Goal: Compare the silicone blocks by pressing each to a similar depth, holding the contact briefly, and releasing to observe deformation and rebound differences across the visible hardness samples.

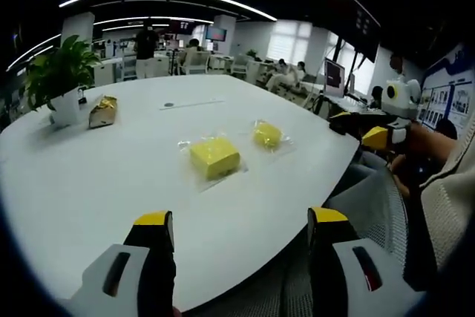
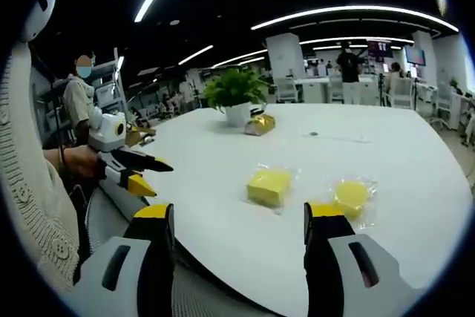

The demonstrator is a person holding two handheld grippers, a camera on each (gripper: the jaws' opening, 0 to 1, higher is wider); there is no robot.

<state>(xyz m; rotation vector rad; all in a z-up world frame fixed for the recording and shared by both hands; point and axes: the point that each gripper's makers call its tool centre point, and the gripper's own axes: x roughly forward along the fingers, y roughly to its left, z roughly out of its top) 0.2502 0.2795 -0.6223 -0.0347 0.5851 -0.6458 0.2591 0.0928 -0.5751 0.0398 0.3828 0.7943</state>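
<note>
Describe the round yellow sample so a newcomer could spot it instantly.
Start at the big white table, with a potted plant at its far side. Two yellow pieces in clear wrap lie side by side near the front edge. The round pad is the smaller, disc-shaped one; its neighbour, the square block, is boxy with flat sides.

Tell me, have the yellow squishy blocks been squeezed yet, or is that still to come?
Nothing looks done yet. The square yellow block and the round yellow block lie on the white table in clear wrappers, showing no dents. In hand: both the left gripper and right gripper are open, off the table edge, touching neither. Left: pressing, holding and releasing each block.
</note>
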